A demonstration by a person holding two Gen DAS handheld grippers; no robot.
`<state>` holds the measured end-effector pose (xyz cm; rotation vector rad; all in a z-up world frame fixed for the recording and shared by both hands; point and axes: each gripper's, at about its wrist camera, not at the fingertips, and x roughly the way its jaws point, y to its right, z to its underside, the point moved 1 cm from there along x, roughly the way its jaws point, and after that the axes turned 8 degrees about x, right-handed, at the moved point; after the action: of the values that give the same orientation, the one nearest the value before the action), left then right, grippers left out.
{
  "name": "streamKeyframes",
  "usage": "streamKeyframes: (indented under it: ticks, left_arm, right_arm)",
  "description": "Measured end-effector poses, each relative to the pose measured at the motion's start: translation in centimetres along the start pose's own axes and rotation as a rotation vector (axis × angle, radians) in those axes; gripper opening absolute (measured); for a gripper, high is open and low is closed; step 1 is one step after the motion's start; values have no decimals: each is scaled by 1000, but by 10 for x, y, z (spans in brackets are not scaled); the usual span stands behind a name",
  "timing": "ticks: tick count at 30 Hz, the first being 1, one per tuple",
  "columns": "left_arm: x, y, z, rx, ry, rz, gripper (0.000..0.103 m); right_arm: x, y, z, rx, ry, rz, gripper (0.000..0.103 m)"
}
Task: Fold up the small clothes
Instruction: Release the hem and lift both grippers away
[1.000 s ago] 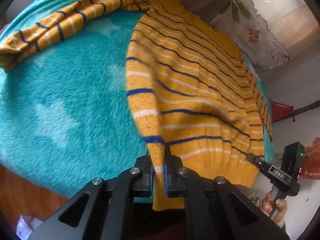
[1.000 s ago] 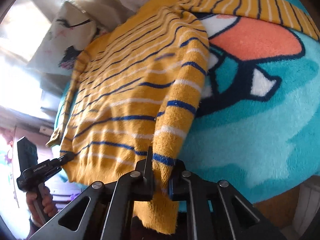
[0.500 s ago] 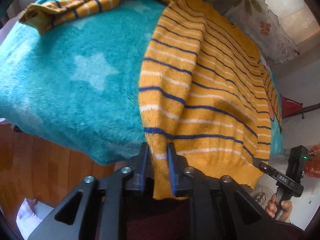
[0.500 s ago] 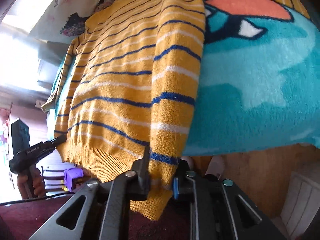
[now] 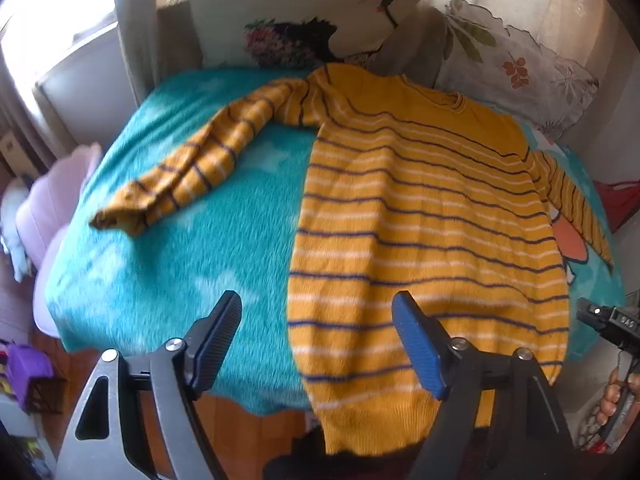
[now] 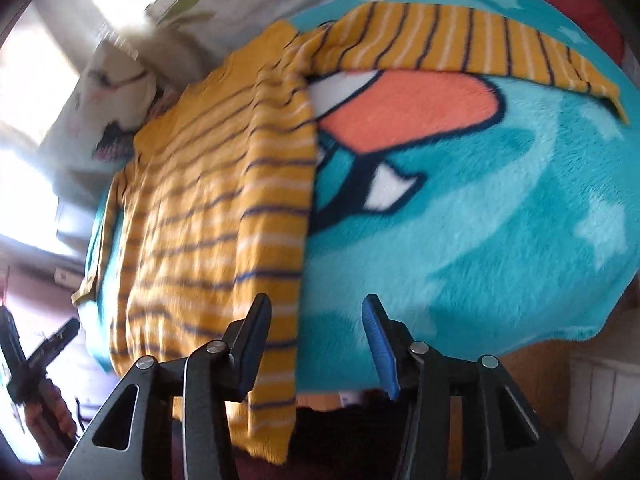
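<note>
1. Our left gripper [image 5: 316, 340] and right gripper [image 6: 316, 340] have just been opening; both jaws now stand apart with nothing pinched, so the yellow striped sweater [image 5: 420, 220] is released. It lies flat on the teal blanket [image 5: 160, 272], with its hem hanging over the near edge.
2. We judge the overhanging hem could drag the sweater off the bed, since nothing holds it.
3. The left sleeve [image 5: 192, 168] lies crumpled; folding over it would trap a lump.
4. Motion blur softens both views, and the hem's lowest part is cut off behind our grippers. The right sleeve [image 6: 460, 44] runs toward the far edge.
</note>
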<state>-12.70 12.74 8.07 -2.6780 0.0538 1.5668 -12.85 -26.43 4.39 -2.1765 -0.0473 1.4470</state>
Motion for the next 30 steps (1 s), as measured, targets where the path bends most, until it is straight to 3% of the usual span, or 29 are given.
streamKeyframes:
  ticks: [8, 13, 19, 21, 30]
  left_arm:
    - [12, 37, -31, 34, 1, -24, 78]
    - [16, 48, -29, 6, -23, -31, 78]
    - [19, 48, -24, -51, -59, -54, 78]
    - [20, 47, -22, -71, -68, -56, 78]
    - [24, 59, -22, -103, -98, -31, 78]
  right_arm:
    - [9, 6, -26, -25, 1, 33, 56]
    - [2, 41, -57, 49, 33, 41, 58]
    - [-16, 100, -97, 195, 131, 86, 60]
    - [-23, 125, -108, 270, 173, 61, 60]
    - [-41, 167, -156, 362, 320, 155, 61]
